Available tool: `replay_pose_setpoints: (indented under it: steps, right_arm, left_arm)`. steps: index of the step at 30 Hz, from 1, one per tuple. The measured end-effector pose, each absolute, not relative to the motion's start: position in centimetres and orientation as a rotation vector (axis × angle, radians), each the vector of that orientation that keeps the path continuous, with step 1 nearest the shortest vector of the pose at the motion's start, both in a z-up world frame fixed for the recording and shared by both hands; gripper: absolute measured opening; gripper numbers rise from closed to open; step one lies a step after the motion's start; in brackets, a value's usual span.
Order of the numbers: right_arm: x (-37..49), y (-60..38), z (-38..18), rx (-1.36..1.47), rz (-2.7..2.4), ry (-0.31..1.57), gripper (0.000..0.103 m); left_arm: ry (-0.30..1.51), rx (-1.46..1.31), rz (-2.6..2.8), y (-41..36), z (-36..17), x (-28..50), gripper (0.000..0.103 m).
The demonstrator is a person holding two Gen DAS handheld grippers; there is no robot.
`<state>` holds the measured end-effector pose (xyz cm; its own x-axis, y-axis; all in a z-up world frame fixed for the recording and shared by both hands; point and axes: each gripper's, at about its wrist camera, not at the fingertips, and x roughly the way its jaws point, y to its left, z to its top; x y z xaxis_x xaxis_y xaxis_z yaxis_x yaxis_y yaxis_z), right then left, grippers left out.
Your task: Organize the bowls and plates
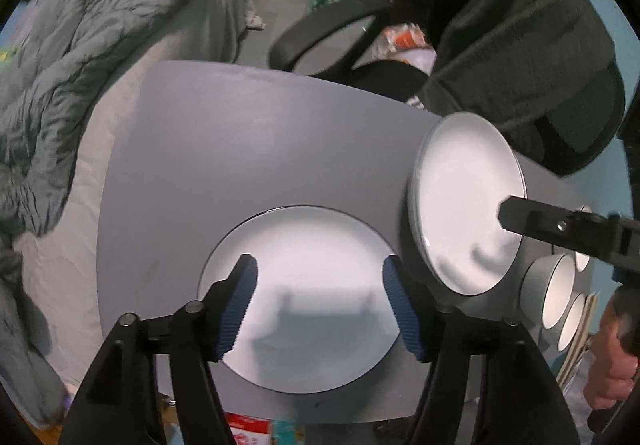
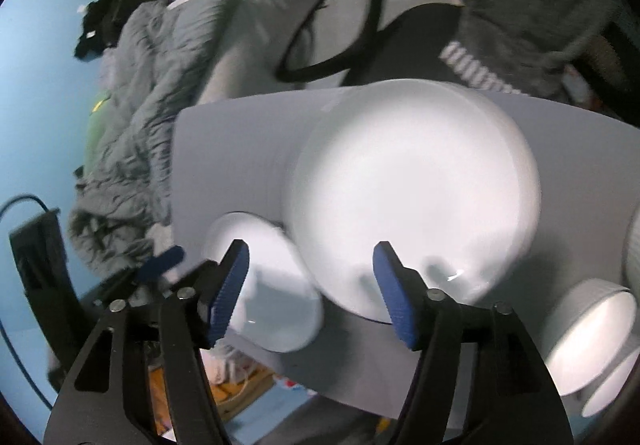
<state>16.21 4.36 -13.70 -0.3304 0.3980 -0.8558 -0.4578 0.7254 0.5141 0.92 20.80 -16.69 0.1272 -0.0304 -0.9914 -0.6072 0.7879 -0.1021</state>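
Observation:
A white plate (image 1: 304, 297) with a dark rim lies on the grey table (image 1: 240, 149) at its near edge. My left gripper (image 1: 320, 305) is open just above it, fingers on either side of the plate's middle. A second stack of white plates (image 1: 464, 201) sits to the right; it also shows in the right wrist view (image 2: 412, 201). My right gripper (image 2: 308, 293) is open above the near edge of that stack, holding nothing. It shows from the side in the left wrist view (image 1: 505, 213). White bowls (image 1: 556, 293) stand at the right; they also show in the right wrist view (image 2: 588, 337).
A bed with a grey quilt (image 1: 60, 93) lies left of the table. A black office chair (image 1: 332, 33) draped with a dark jacket (image 1: 516, 45) stands behind it. The other plate (image 2: 268, 293) appears at lower left in the right wrist view.

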Motion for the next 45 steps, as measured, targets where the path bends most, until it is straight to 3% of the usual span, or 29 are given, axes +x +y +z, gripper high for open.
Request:
replay_pose_setpoints:
  steps: [17, 28, 45]
  right_arm:
    - [11.9, 12.9, -17.8, -0.141, 0.947, 1.818, 0.066]
    - [11.4, 13.4, -19.1, -0.294, 0.895, 1.774, 0.059]
    - [11.3, 12.1, -19.8, -0.407, 0.886, 1.760, 0.063]
  left_arm:
    - [1.285, -0.820, 0.574, 26.4, -18.8, -7.6, 0.071]
    - [1.321, -0.843, 0.571, 27.0, -20.1, -8.1, 0.071]
    - [1.340, -0.859, 0.525, 26.8, -21.5, -8.1, 0.071]
